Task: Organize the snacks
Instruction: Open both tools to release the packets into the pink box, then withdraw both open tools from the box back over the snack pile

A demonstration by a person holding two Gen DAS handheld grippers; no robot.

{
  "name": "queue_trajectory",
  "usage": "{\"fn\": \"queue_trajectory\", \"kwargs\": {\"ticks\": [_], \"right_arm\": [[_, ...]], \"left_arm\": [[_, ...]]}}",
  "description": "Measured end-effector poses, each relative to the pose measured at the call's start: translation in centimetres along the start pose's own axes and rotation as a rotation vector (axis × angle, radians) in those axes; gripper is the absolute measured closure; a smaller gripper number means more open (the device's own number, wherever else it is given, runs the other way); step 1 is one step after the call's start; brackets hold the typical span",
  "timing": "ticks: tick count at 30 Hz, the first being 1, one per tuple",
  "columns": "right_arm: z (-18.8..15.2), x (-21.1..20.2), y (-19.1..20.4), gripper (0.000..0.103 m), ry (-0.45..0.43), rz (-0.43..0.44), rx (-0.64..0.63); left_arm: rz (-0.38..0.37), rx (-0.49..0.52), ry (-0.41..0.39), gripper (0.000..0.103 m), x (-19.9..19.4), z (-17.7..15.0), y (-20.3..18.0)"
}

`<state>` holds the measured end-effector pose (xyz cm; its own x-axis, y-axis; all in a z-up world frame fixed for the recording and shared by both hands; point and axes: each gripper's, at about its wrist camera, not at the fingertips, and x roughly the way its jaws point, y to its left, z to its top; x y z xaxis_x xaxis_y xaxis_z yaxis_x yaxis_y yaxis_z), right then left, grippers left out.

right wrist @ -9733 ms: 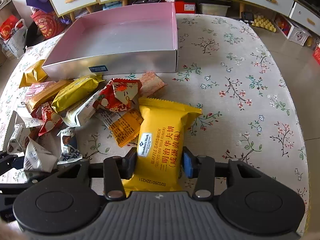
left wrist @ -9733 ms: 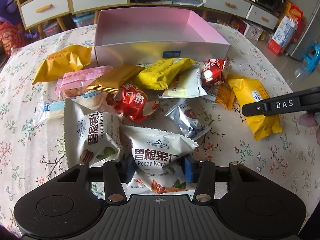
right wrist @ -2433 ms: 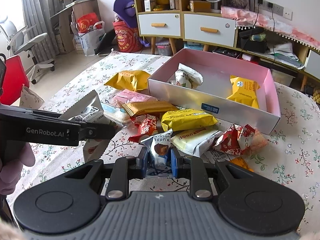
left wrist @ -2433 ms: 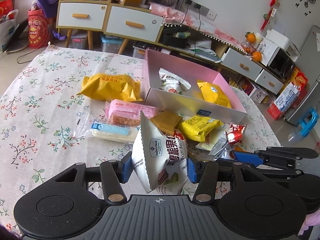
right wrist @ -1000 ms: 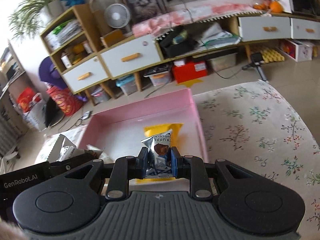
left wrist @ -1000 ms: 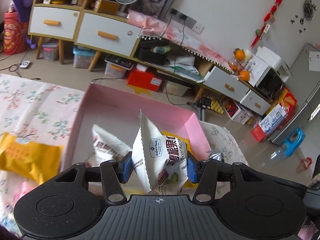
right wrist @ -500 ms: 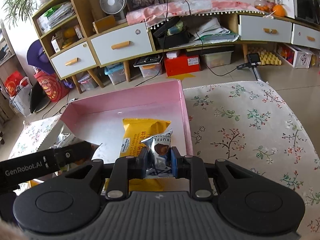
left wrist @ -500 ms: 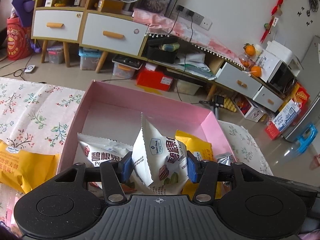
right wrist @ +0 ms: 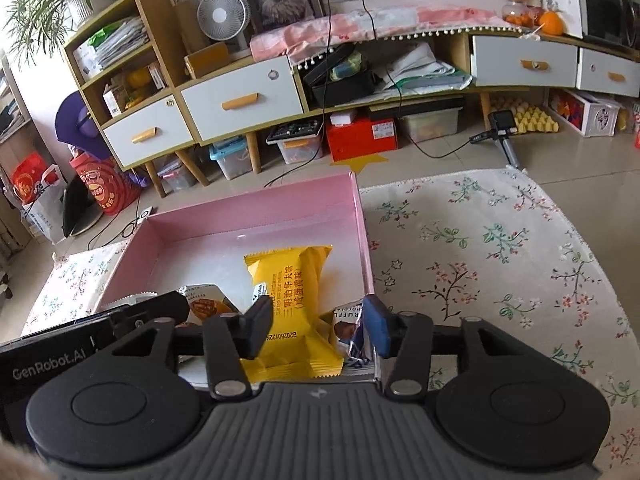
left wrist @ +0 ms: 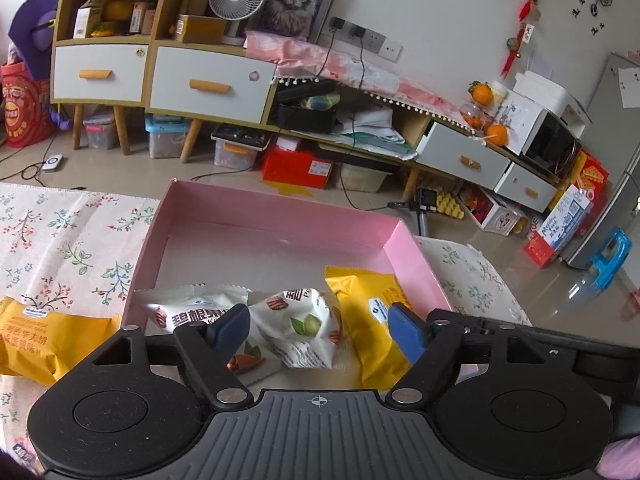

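Observation:
The pink box holds two white pecan packs and a yellow waffle pack. My left gripper is open above the box's near side, with the nearer pecan pack lying loose below its jaws. In the right wrist view the pink box holds the yellow pack and a silver truffle pack at the near right corner. My right gripper is open above them. The left gripper's finger shows at the left.
Another yellow pack lies on the floral tablecloth left of the box. The tablecloth spreads right of the box. Cabinets and drawers stand beyond the table.
Both grippers have opened. The pecan pack dropped from the left gripper into the box, and the truffle pack dropped from the right gripper into the box's near right corner.

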<state>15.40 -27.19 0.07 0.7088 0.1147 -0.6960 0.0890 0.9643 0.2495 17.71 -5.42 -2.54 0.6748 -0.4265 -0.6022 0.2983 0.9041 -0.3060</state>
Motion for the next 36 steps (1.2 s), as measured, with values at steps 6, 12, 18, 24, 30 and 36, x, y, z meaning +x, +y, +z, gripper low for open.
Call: {"fn": "queue_trajectory", "kwargs": {"ticks": [6, 12, 18, 24, 30, 36], "right_arm": [[0.0, -1.1, -0.5, 0.041, -0.013, -0.009, -0.007], [-0.2, -2.8, -1.0, 0.030, -0.018, -0.013, -0.013], [-0.8, -4.5, -1.0, 0.020, -0.018, -0.015, -0.041], [-1.7, -5.6, -1.0, 0.014, 0.002, -0.006, -0.064], [-2.5, -6.6, -1.2, 0.009, 0.018, 0.013, -0.077], [-3.5, -6.8, -1.1, 0.007, 0.023, 0.046, -0.092]], "left_arm": [[-0.001, 0.028, 0.008, 0.020, -1.5, -0.3, -0.8], [0.003, 0.054, 0.010, 0.015, -3.7, -0.7, -1.4], [0.023, 0.087, 0.025, 0.010, -6.0, -1.7, -1.4], [0.050, 0.104, 0.048, 0.007, -8.0, -2.9, -0.8], [0.063, 0.106, 0.071, 0.005, -9.6, -4.4, 0.3], [0.069, 0.121, 0.088, 0.004, -11.3, -5.9, 1.1]]}}
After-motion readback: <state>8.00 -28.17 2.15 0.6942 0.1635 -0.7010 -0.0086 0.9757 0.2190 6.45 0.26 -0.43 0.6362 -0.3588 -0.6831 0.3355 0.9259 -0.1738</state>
